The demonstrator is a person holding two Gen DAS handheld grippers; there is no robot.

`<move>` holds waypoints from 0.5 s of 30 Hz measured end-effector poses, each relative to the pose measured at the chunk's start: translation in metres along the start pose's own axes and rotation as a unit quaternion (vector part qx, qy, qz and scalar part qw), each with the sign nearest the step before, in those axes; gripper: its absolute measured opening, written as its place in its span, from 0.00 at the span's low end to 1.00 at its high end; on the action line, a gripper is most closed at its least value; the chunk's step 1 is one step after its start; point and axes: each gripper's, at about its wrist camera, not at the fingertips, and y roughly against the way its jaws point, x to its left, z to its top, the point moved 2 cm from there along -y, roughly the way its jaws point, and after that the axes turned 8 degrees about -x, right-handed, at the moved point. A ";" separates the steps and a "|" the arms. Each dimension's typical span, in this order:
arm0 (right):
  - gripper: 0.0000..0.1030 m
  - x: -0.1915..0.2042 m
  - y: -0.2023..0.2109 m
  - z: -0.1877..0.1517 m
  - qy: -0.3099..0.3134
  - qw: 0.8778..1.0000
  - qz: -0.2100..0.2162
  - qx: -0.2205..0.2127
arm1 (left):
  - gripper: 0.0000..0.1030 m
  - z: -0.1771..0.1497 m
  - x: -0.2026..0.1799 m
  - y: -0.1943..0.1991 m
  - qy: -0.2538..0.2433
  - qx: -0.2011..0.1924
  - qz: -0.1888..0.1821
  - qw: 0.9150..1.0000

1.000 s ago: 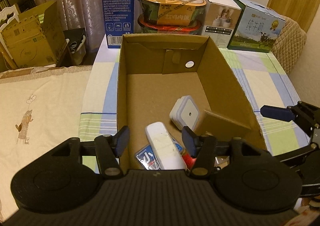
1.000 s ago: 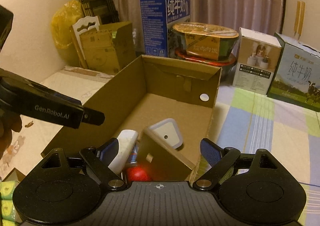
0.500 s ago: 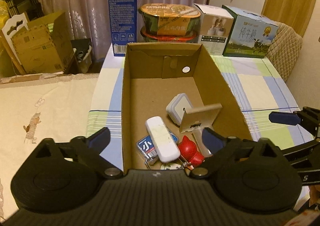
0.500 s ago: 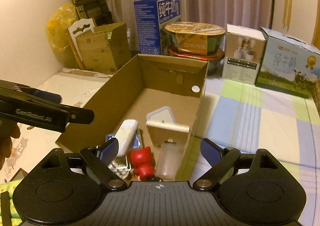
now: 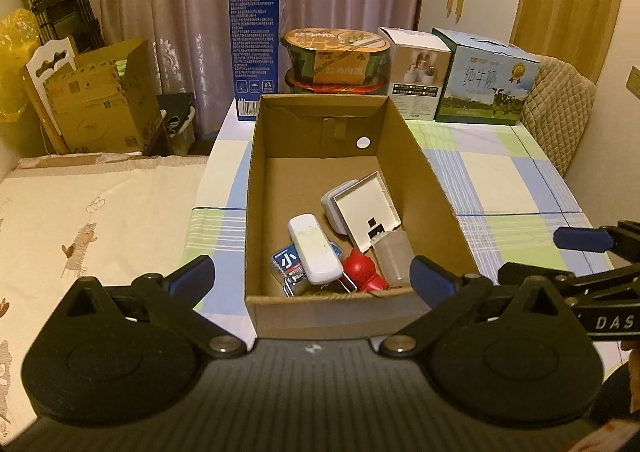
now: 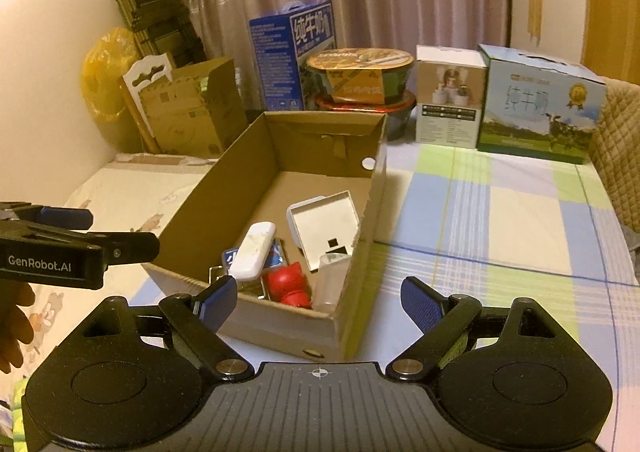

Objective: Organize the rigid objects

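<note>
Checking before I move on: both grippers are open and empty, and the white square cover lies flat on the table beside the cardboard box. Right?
Not quite. The white square cover is inside the cardboard box, leaning tilted near its right wall, as the left wrist view shows. The left gripper and right gripper are indeed open and empty.

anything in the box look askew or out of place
Yes: the square white plate sits tilted, propped on the grey-white cube and leaning toward the cardboard box wall instead of lying flat. The rest is heaped at the near end.
</note>
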 end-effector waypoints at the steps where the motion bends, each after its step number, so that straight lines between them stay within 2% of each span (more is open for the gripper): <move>1: 0.84 0.000 0.005 -0.002 -0.002 1.000 -0.002 -0.003 | 0.99 -0.001 -0.001 0.003 -0.001 -0.002 0.001 1.000; 4: 0.84 0.001 0.018 -0.005 -0.004 1.000 -0.009 -0.006 | 0.99 -0.005 -0.003 0.012 -0.006 -0.007 0.005 1.000; 8: 0.84 0.002 0.032 -0.012 -0.009 1.000 -0.019 -0.007 | 0.99 -0.011 -0.006 0.022 -0.012 -0.013 -0.011 1.000; 15: 0.84 0.004 0.051 -0.029 -0.012 0.999 -0.040 -0.011 | 0.99 -0.026 -0.008 0.037 -0.022 -0.004 -0.014 1.000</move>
